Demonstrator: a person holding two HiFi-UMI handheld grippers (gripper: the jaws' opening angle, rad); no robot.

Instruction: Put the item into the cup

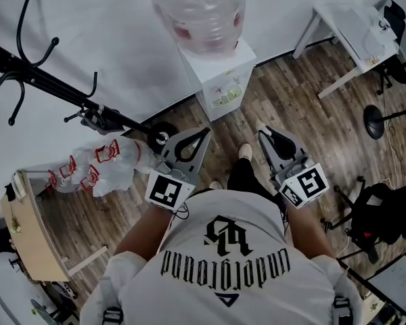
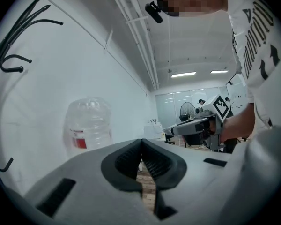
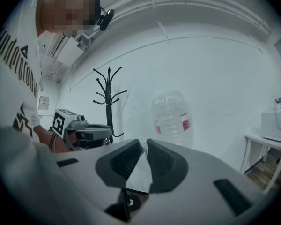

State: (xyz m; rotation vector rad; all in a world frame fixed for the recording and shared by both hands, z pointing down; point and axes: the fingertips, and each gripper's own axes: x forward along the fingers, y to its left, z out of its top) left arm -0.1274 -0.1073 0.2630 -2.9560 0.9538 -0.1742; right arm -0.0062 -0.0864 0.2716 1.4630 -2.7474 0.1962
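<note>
I see no cup or item that I can name with certainty. My left gripper (image 1: 204, 131) is held level in front of the person's chest, its jaws meeting at the tips with nothing between them; in the left gripper view (image 2: 141, 140) they are shut. My right gripper (image 1: 262, 134) is alongside it, and in its own view (image 3: 144, 142) the jaws stand a narrow slit apart with only the pale dispenser showing through. Both point toward a water dispenser (image 1: 216, 80) topped by a big clear bottle (image 1: 199, 9) (image 2: 88, 125) (image 3: 171, 118).
A black coat rack (image 1: 40, 80) (image 3: 108, 97) stands at the left beside clear bags of red-and-white things (image 1: 101, 164). A wooden desk (image 1: 30, 229) is at the lower left, a white table (image 1: 348, 29) at the upper right, a black chair (image 1: 382, 215) at the right.
</note>
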